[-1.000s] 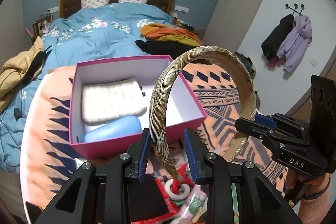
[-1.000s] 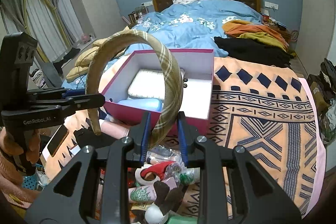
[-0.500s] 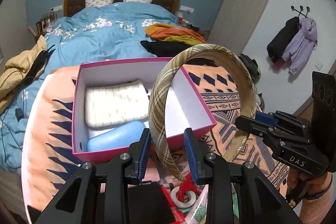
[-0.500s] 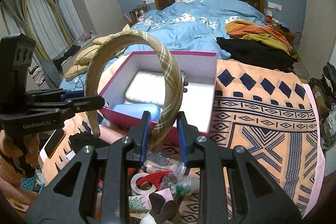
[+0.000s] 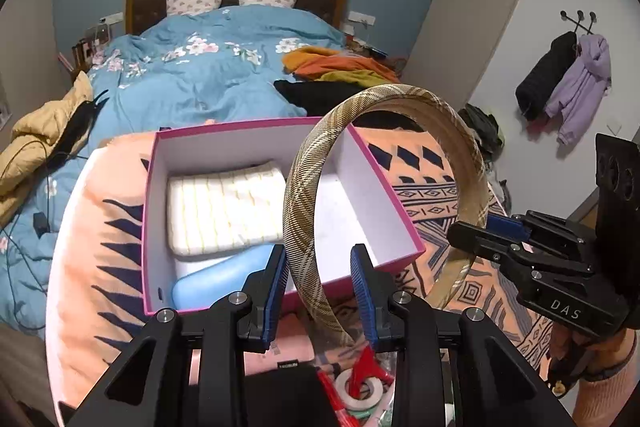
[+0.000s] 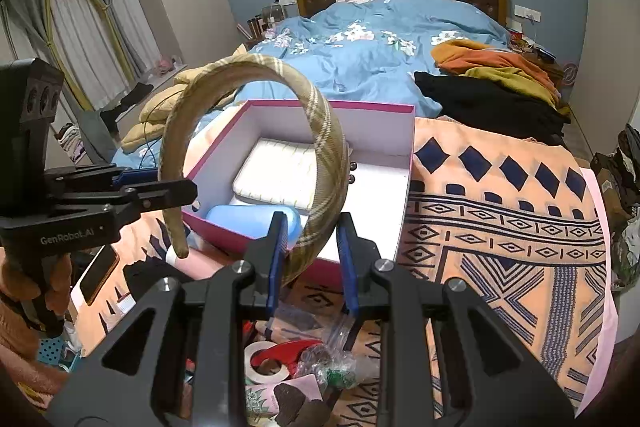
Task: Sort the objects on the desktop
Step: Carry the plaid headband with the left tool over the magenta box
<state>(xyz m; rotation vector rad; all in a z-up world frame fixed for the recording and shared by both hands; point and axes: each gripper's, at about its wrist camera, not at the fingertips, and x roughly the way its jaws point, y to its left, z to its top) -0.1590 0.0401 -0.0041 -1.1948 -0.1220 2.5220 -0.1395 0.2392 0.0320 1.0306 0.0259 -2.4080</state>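
While both tools (image 5: 318,281) (image 6: 312,241) flank the headband (image 5: 304,187) loosely, pink box (image 5: 400,227) now nearer.

Lower end of tan plaid padded headband (image 5: 304,211) hidden behind black gripper body at bottom centre. Cluttered pile with red-and-white tape roll (image 6: 266,361) cut off by bottom edge. Blue rounded case (image 5: 224,277) partly covered by blue finger pad (image 5: 276,291).

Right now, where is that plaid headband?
The plaid headband is held up in the air between the two grippers, one end in the left gripper, the other in the right gripper, arching in front of the pink box.
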